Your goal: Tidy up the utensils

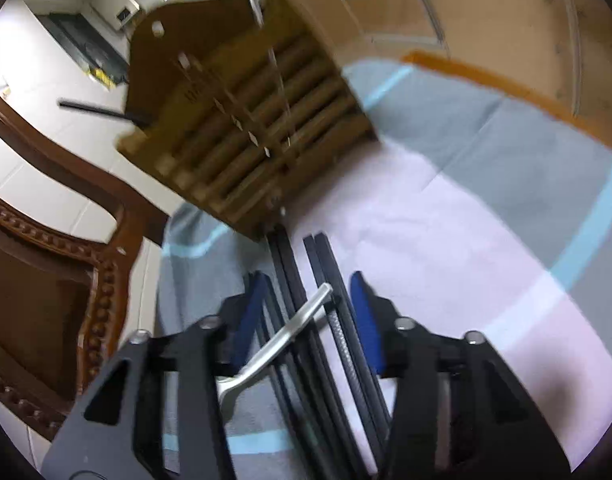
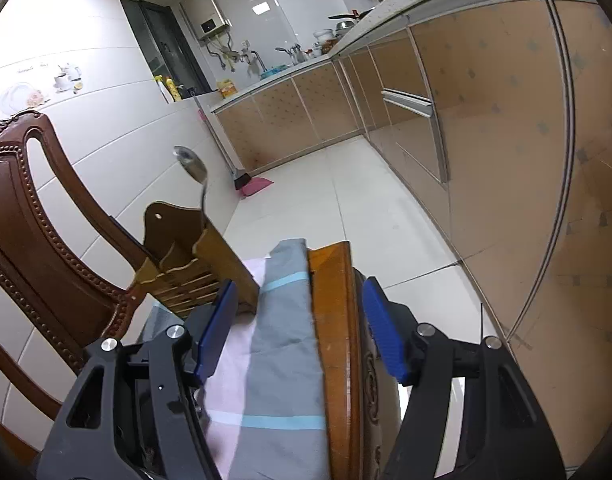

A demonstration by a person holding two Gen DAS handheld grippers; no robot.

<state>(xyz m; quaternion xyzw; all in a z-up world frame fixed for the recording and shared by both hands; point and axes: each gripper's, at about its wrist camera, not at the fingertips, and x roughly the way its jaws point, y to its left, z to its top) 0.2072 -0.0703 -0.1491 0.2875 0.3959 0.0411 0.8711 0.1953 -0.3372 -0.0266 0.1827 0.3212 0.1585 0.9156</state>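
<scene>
A wooden utensil holder [image 1: 249, 128] with slatted front stands on the cloth-covered table; it also shows in the right wrist view [image 2: 193, 264]. A metal spoon [image 2: 193, 168] stands upright in it, bowl up; its handle shows blurred in the left wrist view [image 1: 265, 40]. My left gripper [image 1: 306, 300] sits just in front of the holder, over several black chopsticks [image 1: 326, 280] and a silver fork [image 1: 281, 340] that lie between its blue pads; whether the pads press on them I cannot tell. My right gripper [image 2: 297, 328] is open and empty above the table's right edge.
A carved wooden chair [image 2: 37, 220] stands left of the table, beside the holder. The table's wooden edge [image 2: 334, 320] runs under the right gripper, with tiled floor beyond. Kitchen cabinets [image 2: 486, 160] line the right side. A broom and pink dustpan [image 2: 249, 184] lean at the far wall.
</scene>
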